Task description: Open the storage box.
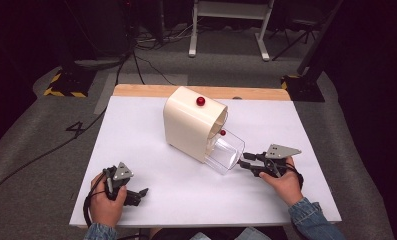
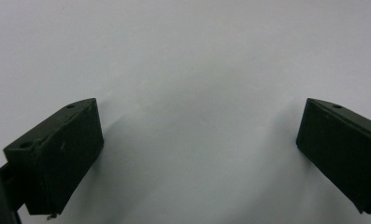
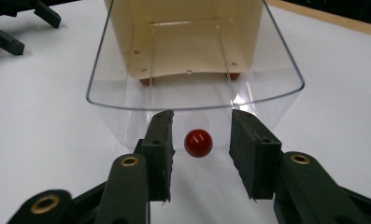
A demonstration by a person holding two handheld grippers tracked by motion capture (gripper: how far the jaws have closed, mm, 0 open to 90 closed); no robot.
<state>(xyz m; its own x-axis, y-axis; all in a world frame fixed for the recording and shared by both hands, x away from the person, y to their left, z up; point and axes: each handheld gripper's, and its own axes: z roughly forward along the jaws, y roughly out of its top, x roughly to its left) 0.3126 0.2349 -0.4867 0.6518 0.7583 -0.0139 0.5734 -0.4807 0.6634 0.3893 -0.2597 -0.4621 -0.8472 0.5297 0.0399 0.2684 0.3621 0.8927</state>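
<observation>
A cream box (image 1: 188, 122) lies in the middle of the white table (image 1: 136, 135), with a red knob (image 1: 200, 101) on its upper side. A clear curved cover (image 1: 227, 152) sticks out of its open end toward my right gripper (image 1: 243, 163). In the right gripper view, that gripper (image 3: 199, 140) stands open around a small red knob (image 3: 198, 143) on the clear cover (image 3: 276, 70), with a gap on each side. My left gripper (image 1: 142, 195) rests open near the table's front left; its jaws (image 2: 199, 140) hold nothing over bare white surface.
The table's far edge is a wooden strip (image 1: 201, 91). Open white surface lies left of the box and along the front. On the grey floor behind stand a yellow-and-black striped base (image 1: 66, 85), cables and a white frame's legs (image 1: 228, 30).
</observation>
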